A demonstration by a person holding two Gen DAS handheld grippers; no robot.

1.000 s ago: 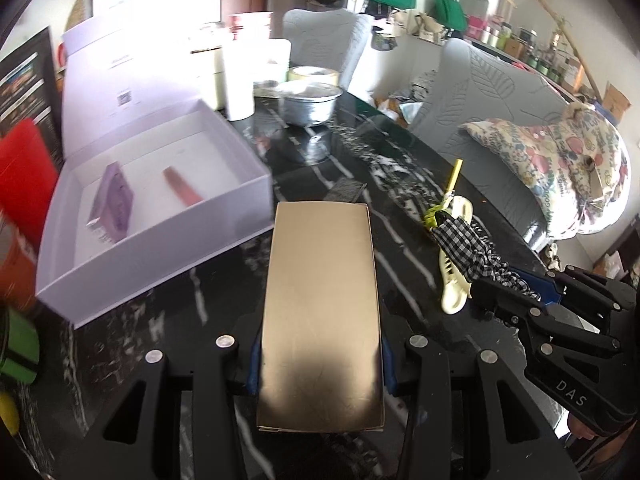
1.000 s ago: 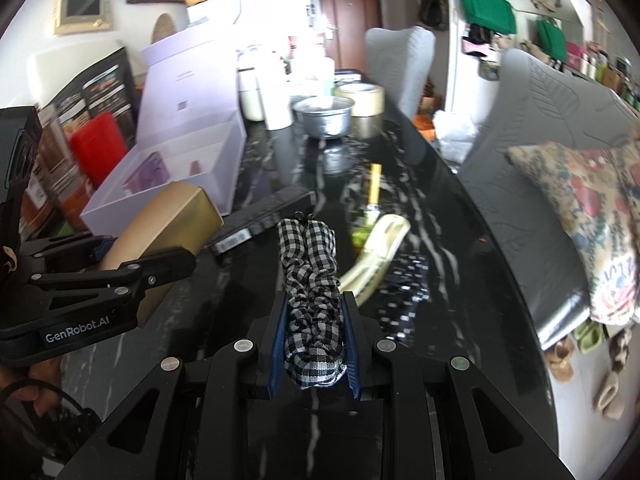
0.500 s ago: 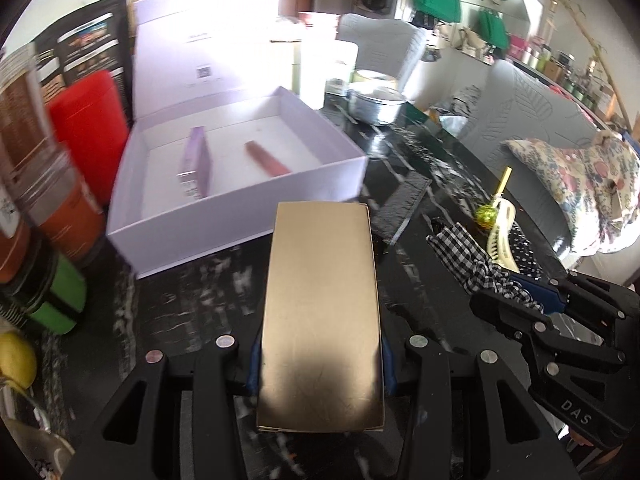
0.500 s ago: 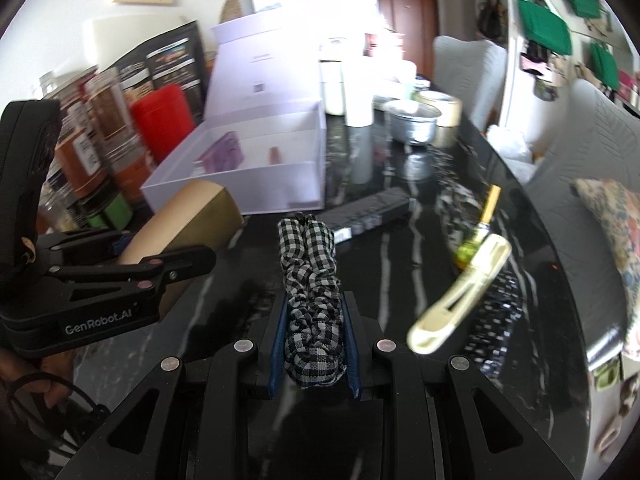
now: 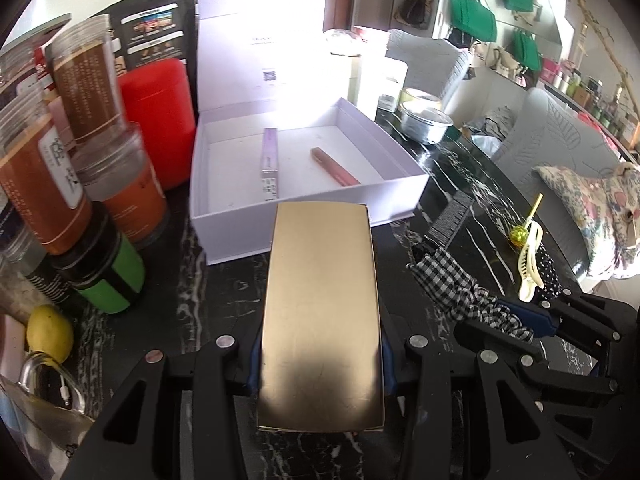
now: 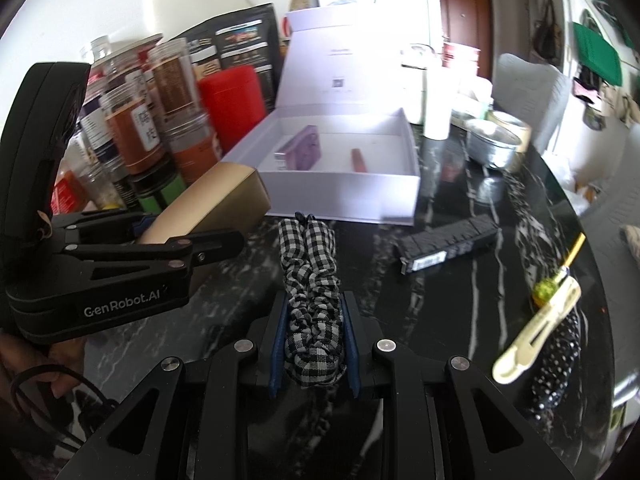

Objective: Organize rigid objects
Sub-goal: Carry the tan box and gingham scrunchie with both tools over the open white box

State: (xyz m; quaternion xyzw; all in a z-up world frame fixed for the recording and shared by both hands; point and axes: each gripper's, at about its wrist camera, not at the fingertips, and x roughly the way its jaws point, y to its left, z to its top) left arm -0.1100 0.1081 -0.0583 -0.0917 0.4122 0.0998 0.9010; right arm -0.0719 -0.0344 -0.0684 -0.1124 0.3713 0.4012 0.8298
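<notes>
My left gripper [image 5: 320, 364] is shut on a flat gold box [image 5: 322, 312], which hangs just short of the front wall of the open lilac box [image 5: 304, 224]. Inside that box lie a purple carton [image 5: 270, 162] and a reddish stick [image 5: 334, 168]. My right gripper [image 6: 314, 344] is shut on a black-and-white checked scrunchie [image 6: 312, 280]; in the left wrist view it sits at the lower right, the scrunchie [image 5: 460, 288] poking out. In the right wrist view the gold box [image 6: 212, 208] shows at the left, with the lilac box [image 6: 340, 196] beyond it.
Tall jars [image 5: 60, 152], a red canister [image 5: 160, 120] and a green tin [image 5: 108, 276] crowd the left side. On the black marble table [image 6: 460, 300] lie a black comb-like bar [image 6: 448, 242], a cream hair clip [image 6: 536, 336], a lollipop [image 6: 546, 288] and a metal bowl [image 6: 494, 146].
Both grippers have swung left with their loads. The lilac box now sits straight ahead of the gold box, and the jars have come into view at the left.
</notes>
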